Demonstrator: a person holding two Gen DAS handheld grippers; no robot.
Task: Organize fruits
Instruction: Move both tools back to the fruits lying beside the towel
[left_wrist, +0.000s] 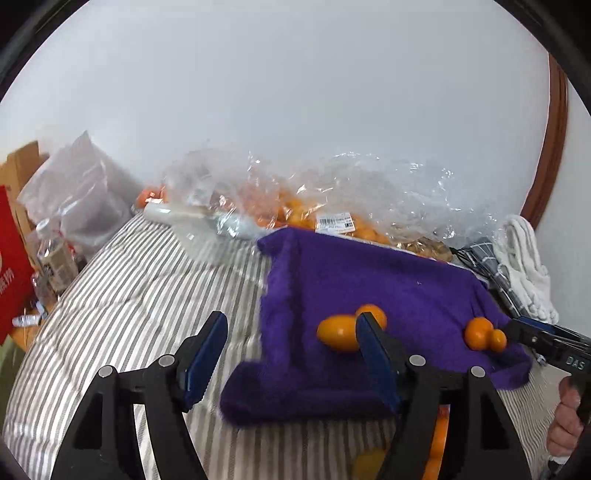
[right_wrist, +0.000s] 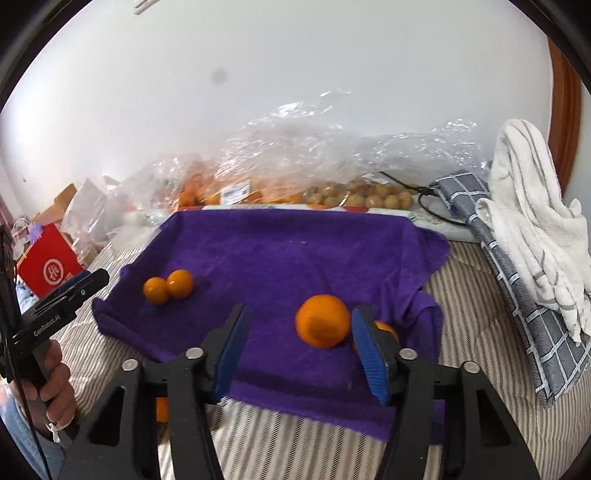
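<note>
Purple towel (right_wrist: 280, 254) spread over a bed with a grey-and-white striped cover (left_wrist: 122, 295); four orange fruits sit on the towel in two pairs. Left pair (right_wrist: 168, 286): two small round fruits touching each other, well clear of either claw in the right wrist view; in the left wrist view the same pair (left_wrist: 341, 330) sits just beyond the left claw's right finger, which covers part of both. Right pair: one large orange (right_wrist: 322, 321) and a smaller fruit (right_wrist: 386, 328) half hidden behind the right claw's right finger. Right claw (right_wrist: 301, 354) hangs over the near part of the towel, jaws parted partway, nothing gripped; the large orange lies just past the fingertips, near the right pad, contact not clear. Left claw (left_wrist: 291, 354) hangs over the towel's left edge, jaws apart, nothing between them; blur along the towel edge. A hand (right_wrist: 51, 384) holds the left claw's handle at the left margin; another hand (left_wrist: 565, 421) shows at the right margin of the left wrist view. Behind the towel, against the white wall: crumpled clear plastic bags (right_wrist: 295, 155) holding more orange fruit and some paler, tan fruit (right_wrist: 373, 197). Right side: grey checked cloth (right_wrist: 517, 295) with a white towel (right_wrist: 528, 206) on it. Far left: red box (right_wrist: 48, 267).
</note>
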